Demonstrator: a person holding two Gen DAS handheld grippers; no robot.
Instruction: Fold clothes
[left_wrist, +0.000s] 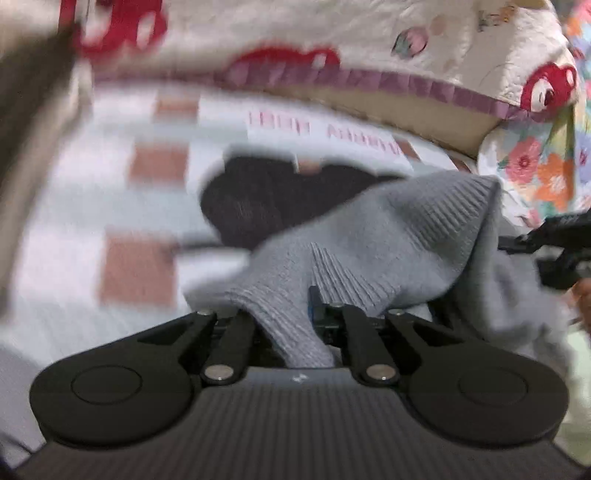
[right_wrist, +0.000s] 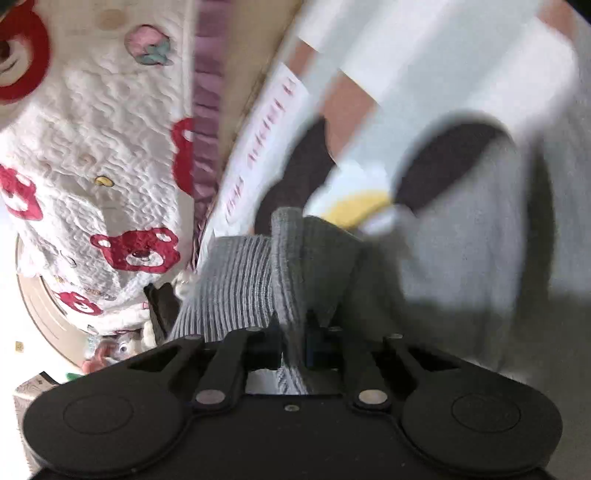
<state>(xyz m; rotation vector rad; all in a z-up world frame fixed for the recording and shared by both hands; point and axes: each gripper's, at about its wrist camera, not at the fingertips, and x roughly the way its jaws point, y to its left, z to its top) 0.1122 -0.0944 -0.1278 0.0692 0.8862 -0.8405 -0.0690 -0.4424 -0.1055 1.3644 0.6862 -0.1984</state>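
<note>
Both grippers, left gripper (left_wrist: 295, 314) and right gripper (right_wrist: 291, 332), pinch our grey sweater (left_wrist: 388, 229) closed; mid-fold, we next lay it ahead on the bed (left_wrist: 140, 266).

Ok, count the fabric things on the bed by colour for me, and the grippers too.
Grey ribbed knit sweater: 1
Dark brown fuzzy garment: 1
White quilted blanket with red bears: 1
Floral cloth: 1
Black grippers, left gripper and right gripper: 2
Total: 6

The ribbed knit sweater (left_wrist: 388, 236) is grey. The quilt (right_wrist: 92, 147) is cream with red bear faces and a purple ruffle. The bedsheet (left_wrist: 122, 192) is white with terracotta checks.
</note>
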